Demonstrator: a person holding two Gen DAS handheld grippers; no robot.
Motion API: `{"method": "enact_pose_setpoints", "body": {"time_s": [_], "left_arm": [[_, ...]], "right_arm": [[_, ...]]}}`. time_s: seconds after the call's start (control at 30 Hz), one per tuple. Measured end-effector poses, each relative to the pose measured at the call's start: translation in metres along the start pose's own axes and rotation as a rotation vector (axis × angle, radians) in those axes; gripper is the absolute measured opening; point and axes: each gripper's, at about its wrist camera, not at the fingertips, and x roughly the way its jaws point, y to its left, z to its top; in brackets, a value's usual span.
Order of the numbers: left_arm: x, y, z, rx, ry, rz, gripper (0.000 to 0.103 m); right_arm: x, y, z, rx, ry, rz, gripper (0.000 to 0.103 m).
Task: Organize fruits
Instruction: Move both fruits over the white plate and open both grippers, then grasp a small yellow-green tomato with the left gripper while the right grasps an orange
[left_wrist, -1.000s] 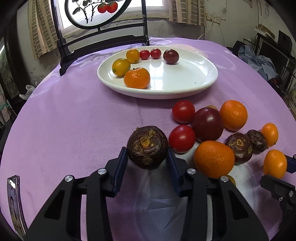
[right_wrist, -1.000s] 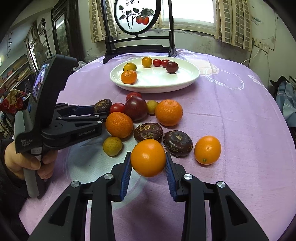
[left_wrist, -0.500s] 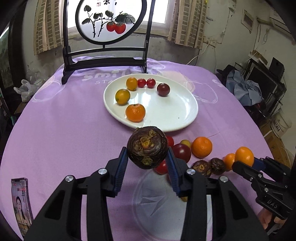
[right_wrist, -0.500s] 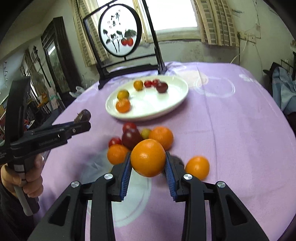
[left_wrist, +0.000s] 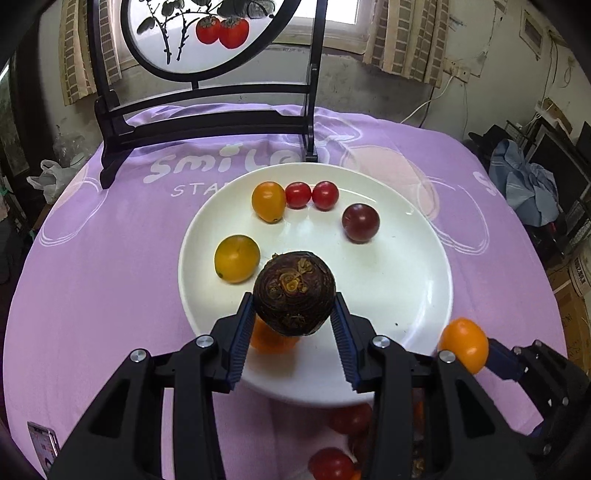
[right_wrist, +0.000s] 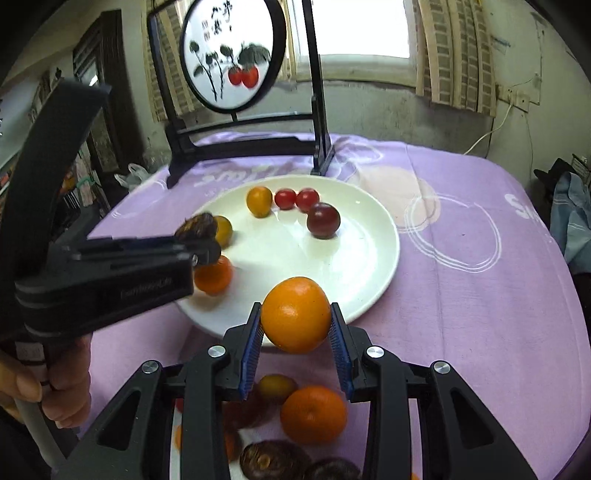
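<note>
Fruits are in both claws. The left claw (left_wrist: 293, 325) is clamped on a dark brown water chestnut (left_wrist: 294, 293), its ribbed blue pads pressing the flanks, and holds it over the near half of the white plate (left_wrist: 417, 295). The right claw (right_wrist: 296, 334) is closed on a small orange (right_wrist: 296, 314), gripped across its widest part and held above the plate's near rim.

Judging by looks, the chestnut is hard, light and rough-skinned, so a firm side grip suits it. The orange is firmer than a tomato but smooth and round, likely to roll once released, and best held across the middle.

On the plate lie a yellow tomato (left_wrist: 236, 258), an orange-yellow tomato (left_wrist: 268, 201), two red cherry tomatoes (left_wrist: 311, 194), a dark purple tomato (left_wrist: 360, 223) and a mandarin (right_wrist: 213, 275), the last partly hidden beneath the left claw. The tomatoes look thin-skinned and easily bruised.

Loose fruit sits on the purple-clothed counter (left_wrist: 103, 258) short of the plate, among them a mandarin (right_wrist: 313, 413) and more chestnuts (right_wrist: 275, 459). Behind the plate stands a painted round screen (right_wrist: 232, 55) in a black frame.
</note>
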Motion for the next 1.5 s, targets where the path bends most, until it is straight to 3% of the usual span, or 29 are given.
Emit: {"method": "enact_pose_setpoints", "body": {"time_s": [0.17, 0.2, 0.23, 0.27, 0.33, 0.47, 0.73, 0.93, 1.2, 1.5], "left_arm": [[0.034, 0.0, 0.016, -0.005, 0.042, 0.024, 0.043], [0.037, -0.001, 0.016, -0.008, 0.043, 0.031, 0.047], [0.039, -0.002, 0.016, -0.009, 0.037, 0.047, 0.063], [0.039, -0.003, 0.015, -0.004, 0.028, 0.066, 0.078], [0.032, -0.006, 0.013, 0.015, -0.004, 0.096, 0.084], [0.01, -0.007, 0.005, 0.022, -0.04, 0.083, 0.089], [-0.043, -0.006, -0.04, 0.021, -0.076, 0.045, 0.092], [-0.06, -0.004, -0.088, 0.012, -0.022, 0.023, 0.093], [-0.067, -0.014, -0.15, 0.029, 0.06, -0.014, 0.093], [-0.063, -0.037, -0.18, 0.081, 0.1, -0.038, 0.093]], "right_arm": [[0.027, 0.006, 0.005, -0.027, 0.047, -0.007, 0.036], [0.029, 0.007, 0.005, -0.025, 0.052, -0.001, 0.039], [0.031, 0.007, 0.005, -0.017, 0.054, 0.008, 0.052], [0.031, 0.007, 0.004, -0.006, 0.05, 0.015, 0.058], [0.027, 0.01, 0.001, -0.007, 0.038, 0.028, 0.061], [0.011, 0.013, -0.008, -0.021, 0.034, 0.03, 0.061], [-0.046, -0.002, -0.042, 0.002, -0.043, -0.007, 0.073], [-0.073, -0.016, -0.079, 0.042, -0.044, -0.027, 0.076], [-0.084, -0.039, -0.11, 0.125, -0.051, -0.055, 0.077], [-0.078, -0.056, -0.126, 0.172, -0.02, -0.024, 0.077]]}}
